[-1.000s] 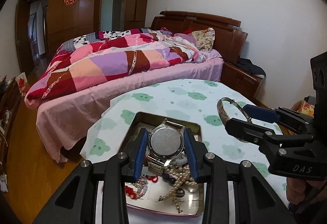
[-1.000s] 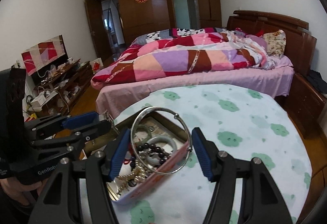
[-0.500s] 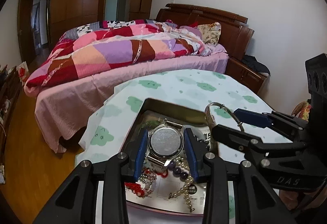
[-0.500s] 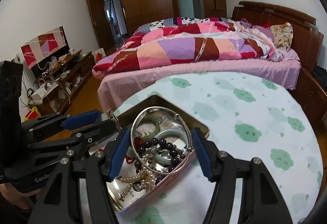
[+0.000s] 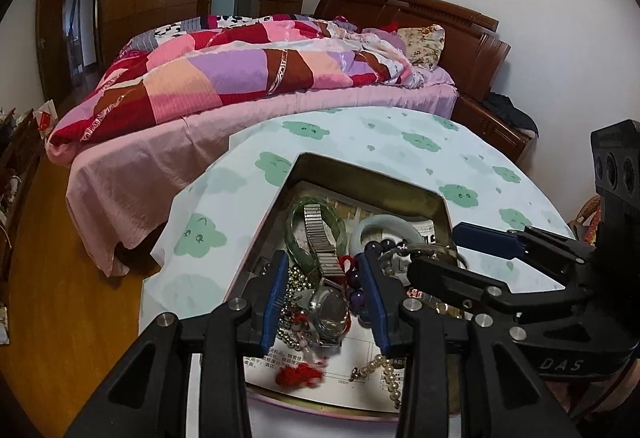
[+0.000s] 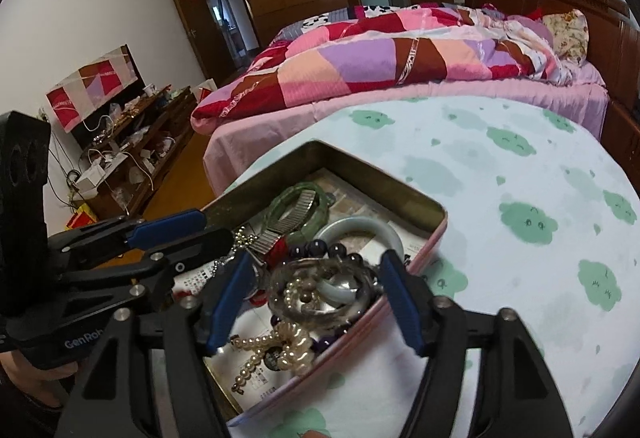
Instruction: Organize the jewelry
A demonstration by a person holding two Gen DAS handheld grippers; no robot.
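Bedroom with a quilted bed behind a cloud-print desk (image 5: 384, 142): both claws hang over the open tin (image 5: 362, 174), letting go, each having just been opening. Between the left claw (image 5: 326, 302) pads lies a steel wristwatch (image 5: 328, 312), face up, apparently loose on the tangled beads; a silver bangle (image 6: 320, 292) lies inside the parted right claw (image 6: 316, 298), a gap showing at the right pad. Next, judging by this, both should lift straight out without snagging pearls.

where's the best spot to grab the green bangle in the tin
Judging by its pose, take the green bangle at its far-left arc, coming from above. It lies flat, and the watch strap crosses its middle, so that rim stays clear inside the tin.
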